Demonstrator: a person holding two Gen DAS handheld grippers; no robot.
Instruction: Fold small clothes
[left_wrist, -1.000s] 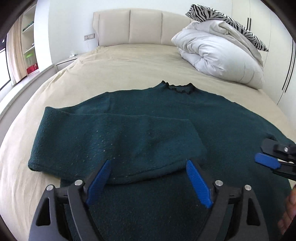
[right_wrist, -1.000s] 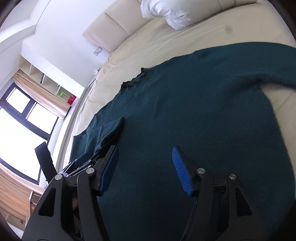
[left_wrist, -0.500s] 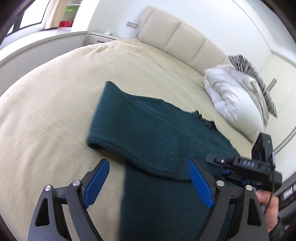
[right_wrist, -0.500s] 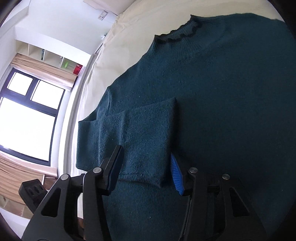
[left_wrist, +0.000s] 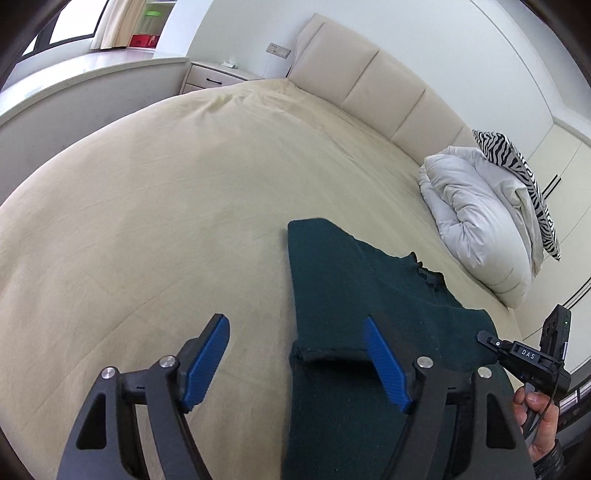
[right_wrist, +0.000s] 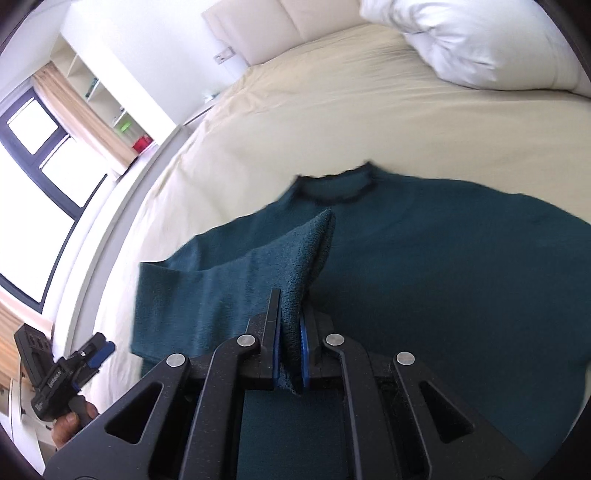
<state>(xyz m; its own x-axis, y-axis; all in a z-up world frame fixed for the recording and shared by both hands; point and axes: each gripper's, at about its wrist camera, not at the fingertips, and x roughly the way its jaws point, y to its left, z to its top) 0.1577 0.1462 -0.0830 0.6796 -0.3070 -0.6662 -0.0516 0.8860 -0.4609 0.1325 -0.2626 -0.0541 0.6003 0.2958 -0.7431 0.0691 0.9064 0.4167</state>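
Bedding in a pale beige covers the bed, which fills most of the room; a white duvet is bunched with a zebra-striped pillow near its headboard end. Spread flat across the near part of the bed lies the dark green sweater, collar toward the headboard. One sleeve is already folded in over the body, the sweater's left side now a straight edge; the other side still spreads wide and looks unfolded, so I'd say the folding is only begun. The right claw is clenched on the cuff end of that folded sleeve, the knit pinched up into a ridge between its blue pads. The left claw hangs above the sweater's left edge, its jaws closing but gripping nothing, with cloth under one pad and bare bed sheet under the other.
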